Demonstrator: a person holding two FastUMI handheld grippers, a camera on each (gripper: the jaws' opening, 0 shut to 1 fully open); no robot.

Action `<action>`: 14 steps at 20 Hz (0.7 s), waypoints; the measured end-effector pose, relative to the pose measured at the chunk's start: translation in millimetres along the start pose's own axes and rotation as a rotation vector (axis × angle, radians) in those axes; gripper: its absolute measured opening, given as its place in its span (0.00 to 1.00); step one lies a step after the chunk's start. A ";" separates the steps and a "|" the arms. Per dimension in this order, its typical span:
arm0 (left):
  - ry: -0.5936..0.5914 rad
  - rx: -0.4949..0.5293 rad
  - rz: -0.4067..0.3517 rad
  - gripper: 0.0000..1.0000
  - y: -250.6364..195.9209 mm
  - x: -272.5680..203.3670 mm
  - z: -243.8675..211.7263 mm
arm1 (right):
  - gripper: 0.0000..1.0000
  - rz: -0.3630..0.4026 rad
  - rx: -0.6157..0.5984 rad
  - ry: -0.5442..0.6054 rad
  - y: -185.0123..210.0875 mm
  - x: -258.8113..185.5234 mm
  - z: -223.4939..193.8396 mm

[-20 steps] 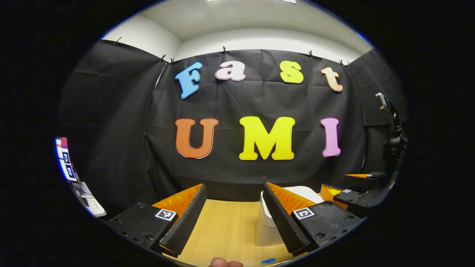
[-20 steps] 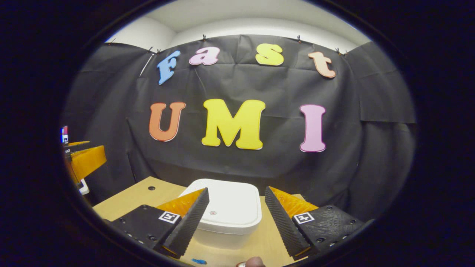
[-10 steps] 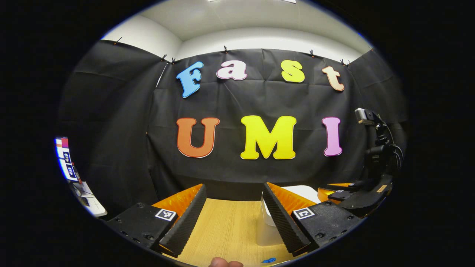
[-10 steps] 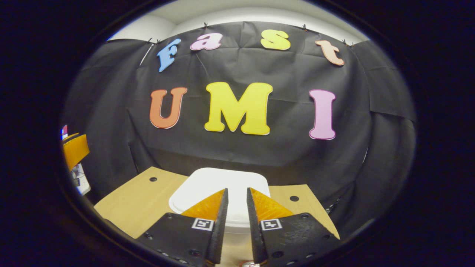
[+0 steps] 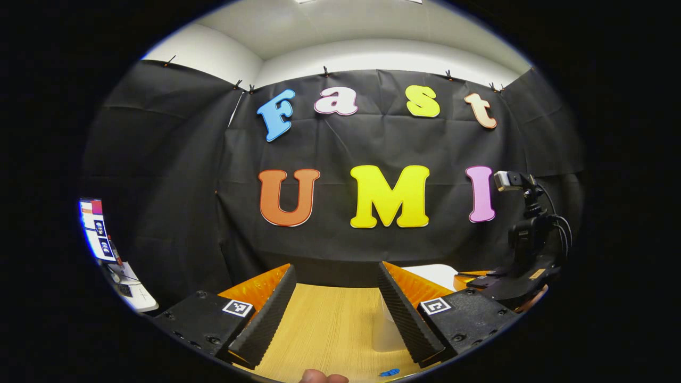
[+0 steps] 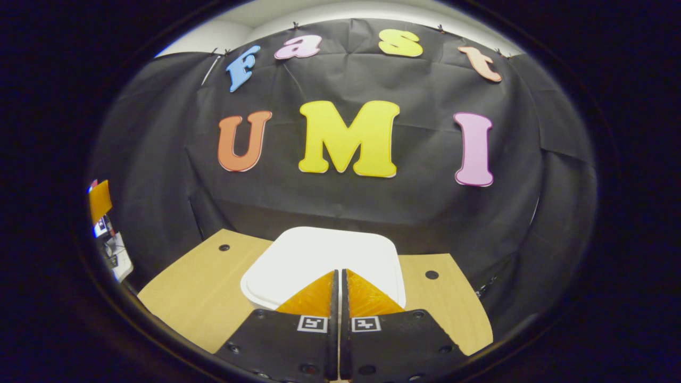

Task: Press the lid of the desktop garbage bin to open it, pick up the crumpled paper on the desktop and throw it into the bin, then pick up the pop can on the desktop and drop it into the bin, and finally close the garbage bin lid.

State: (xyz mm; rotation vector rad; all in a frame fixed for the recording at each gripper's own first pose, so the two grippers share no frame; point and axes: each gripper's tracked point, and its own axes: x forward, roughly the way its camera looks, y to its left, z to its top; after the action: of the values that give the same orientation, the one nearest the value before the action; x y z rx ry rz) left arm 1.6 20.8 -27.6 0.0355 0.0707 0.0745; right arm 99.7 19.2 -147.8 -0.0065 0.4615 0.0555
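I had the table (image 6: 197, 298) spread out under me in the right gripper view, pale wood running up to the booth's black wall, with a couple of small dark holes in the top. On it sat the bin (image 6: 319, 255), its white lid flat and shut, right ahead of my right gripper (image 6: 339, 276). That gripper's fingers were pressed together, nothing between them, tips poised over the near edge of the lid. Touching or just above it? I couldn't tell from that angle.

In the left gripper view, my left gripper (image 5: 332, 276) was spread wide and empty over bare table (image 5: 330, 324). The bin (image 5: 439, 272) peeked out white behind the right-hand finger, and past it I caught the right gripper (image 5: 479, 279) low over the lid, camera mast standing above it.

A tiny blue scrap (image 5: 390, 372) lay at the bottom edge of that view; I couldn't make out what it was. As for the paper and the can, I hadn't located them yet.

My read: I was at the very first step, lid press lined up, lid unopened. Paper, can and closing all remained to do.
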 end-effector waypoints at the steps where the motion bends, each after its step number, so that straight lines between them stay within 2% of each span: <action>1: 0.002 0.002 0.000 0.98 -0.5 0.4 -0.1 | 0.02 -0.002 -0.002 0.003 -0.8 -0.1 -0.7; 10: 0.030 -0.008 -0.007 0.98 -6.1 4.1 -9.4 | 0.00 -0.004 -0.006 0.120 -4.0 12.3 -33.5; 14: 0.031 -0.022 -0.030 0.98 -15.0 3.8 -8.8 | 0.00 -0.020 0.003 0.120 -4.9 9.9 -27.2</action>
State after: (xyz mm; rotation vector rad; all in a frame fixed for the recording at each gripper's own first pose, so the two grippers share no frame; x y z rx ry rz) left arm 5.9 6.4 -37.2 0.0114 0.1008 0.0463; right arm 96.7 14.3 -176.6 -0.0110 0.5816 0.0352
